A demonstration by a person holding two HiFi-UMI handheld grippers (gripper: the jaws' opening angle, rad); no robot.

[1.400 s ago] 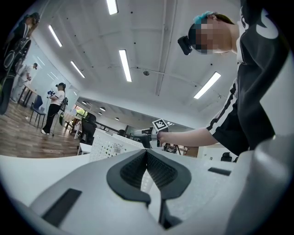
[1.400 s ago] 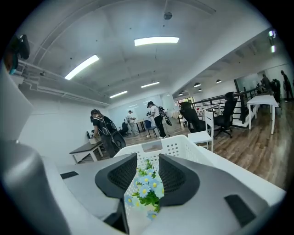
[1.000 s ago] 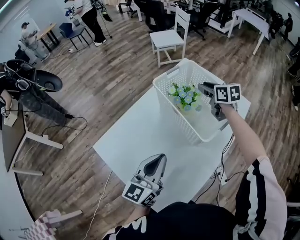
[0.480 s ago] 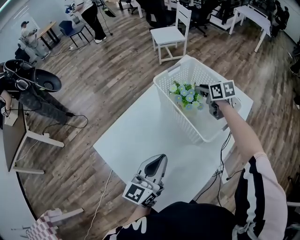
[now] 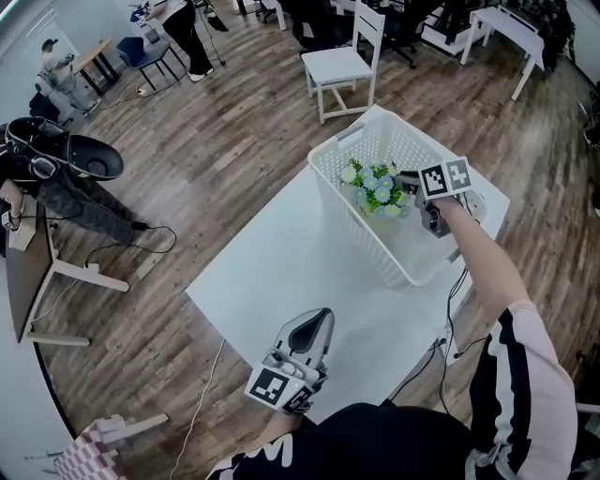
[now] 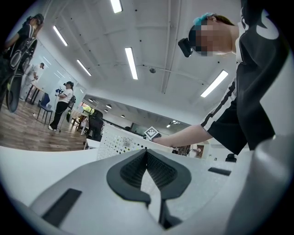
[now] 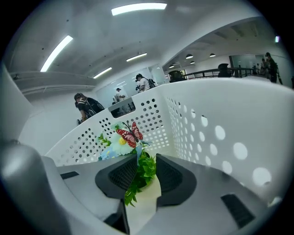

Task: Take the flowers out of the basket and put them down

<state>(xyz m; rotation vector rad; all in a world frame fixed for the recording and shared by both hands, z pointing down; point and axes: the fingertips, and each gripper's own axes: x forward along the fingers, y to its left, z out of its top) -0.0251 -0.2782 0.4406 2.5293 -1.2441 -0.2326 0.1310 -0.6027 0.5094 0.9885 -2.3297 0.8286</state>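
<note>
A small bunch of pale blue and white artificial flowers [image 5: 375, 192] with green leaves stands inside the white perforated basket [image 5: 323, 167] at the far right end of the white table [image 5: 281, 272]. My right gripper [image 5: 402, 180] reaches into the basket from the right. In the right gripper view its jaws [image 7: 143, 161] hold the leaves and cream base of the flowers [image 7: 120, 140], which carry a red butterfly; the basket wall [image 7: 220, 128] curves around them. My left gripper [image 5: 315, 324] hovers shut over the near table edge, holding nothing. The left gripper view shows its pads [image 6: 147, 155] pressed together.
A white chair [image 5: 342, 67] stands on the wooden floor beyond the basket. A desk [image 5: 28, 272] and dark gear lie at the left, with cables on the floor. People stand at the far upper left. A white table [image 5: 506, 28] is at the top right.
My right gripper has moved a little to the left, deeper into the basket and against the flowers. The left gripper has stayed in place.
</note>
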